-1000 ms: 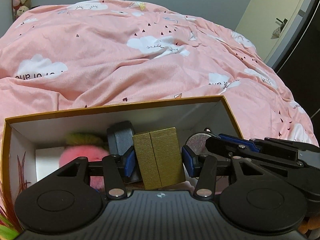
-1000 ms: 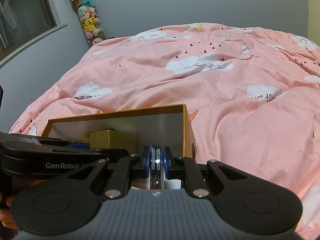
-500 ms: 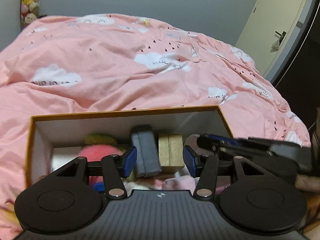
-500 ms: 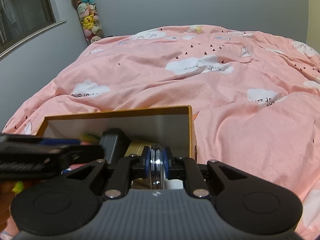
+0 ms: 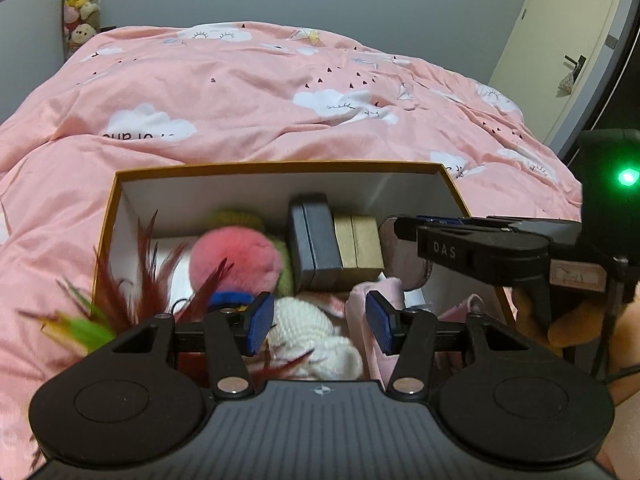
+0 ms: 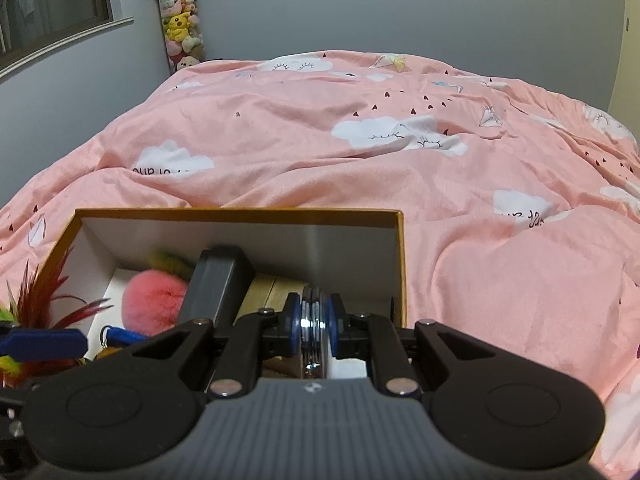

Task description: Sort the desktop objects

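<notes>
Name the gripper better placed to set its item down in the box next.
Right gripper: shut on the round compact mirror, inside the box. Left gripper is open, holding nothing.

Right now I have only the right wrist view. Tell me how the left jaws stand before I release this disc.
Observer: The left gripper has its jaws open with nothing between them, over a white knitted item at the near end of the box.
Operator: Describe the disc's face. I see only its edge.
Observer: The disc shows a round, dull pinkish face. It hangs inside the box, just right of the gold box.
Operator: Check the light on my unit.
Observer: A green light glows on the body behind the right gripper.
</notes>
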`<state>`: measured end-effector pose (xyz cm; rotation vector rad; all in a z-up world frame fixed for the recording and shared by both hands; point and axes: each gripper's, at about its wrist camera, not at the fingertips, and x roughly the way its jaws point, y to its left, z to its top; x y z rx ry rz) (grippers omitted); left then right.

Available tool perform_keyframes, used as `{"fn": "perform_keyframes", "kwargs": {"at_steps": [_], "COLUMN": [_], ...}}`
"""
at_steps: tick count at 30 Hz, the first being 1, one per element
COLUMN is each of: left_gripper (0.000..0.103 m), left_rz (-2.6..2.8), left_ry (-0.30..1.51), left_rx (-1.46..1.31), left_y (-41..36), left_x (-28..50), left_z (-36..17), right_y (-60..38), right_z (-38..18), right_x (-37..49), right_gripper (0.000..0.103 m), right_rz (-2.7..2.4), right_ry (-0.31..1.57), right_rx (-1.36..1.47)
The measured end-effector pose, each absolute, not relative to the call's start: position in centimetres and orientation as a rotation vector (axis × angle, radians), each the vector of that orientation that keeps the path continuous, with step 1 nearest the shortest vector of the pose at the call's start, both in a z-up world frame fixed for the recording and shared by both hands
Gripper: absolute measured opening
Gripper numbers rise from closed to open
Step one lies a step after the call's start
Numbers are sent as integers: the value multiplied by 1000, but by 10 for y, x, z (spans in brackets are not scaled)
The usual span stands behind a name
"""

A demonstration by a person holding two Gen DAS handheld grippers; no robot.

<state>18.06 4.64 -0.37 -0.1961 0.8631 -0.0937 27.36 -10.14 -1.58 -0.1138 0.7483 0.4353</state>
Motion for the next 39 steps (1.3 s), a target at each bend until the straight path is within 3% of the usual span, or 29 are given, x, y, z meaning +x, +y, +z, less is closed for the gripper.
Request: {"fn": "perform_keyframes", "kwargs": {"at_steps": [7, 20, 27, 39], "left_gripper": [59, 73, 75, 88], "left_rz": [-58, 49, 88, 160], "left_ry": [819, 630, 587, 683], "left_rx": [-173, -119, -72, -75], "left_y": [42, 30, 22, 20], "left_x": [158, 104, 79, 49], "left_z": [8, 50, 56, 33], "right_y": [-111, -143, -146, -155], "right_z": [-2, 57, 67, 38], "right_x": [264, 178, 113, 79], "right_gripper": [19, 52, 72, 90], "right_rz": [432, 447, 438, 423], "right_ry": [717, 519, 373, 491], "right_rx": [-83, -34, -120, -75]}}
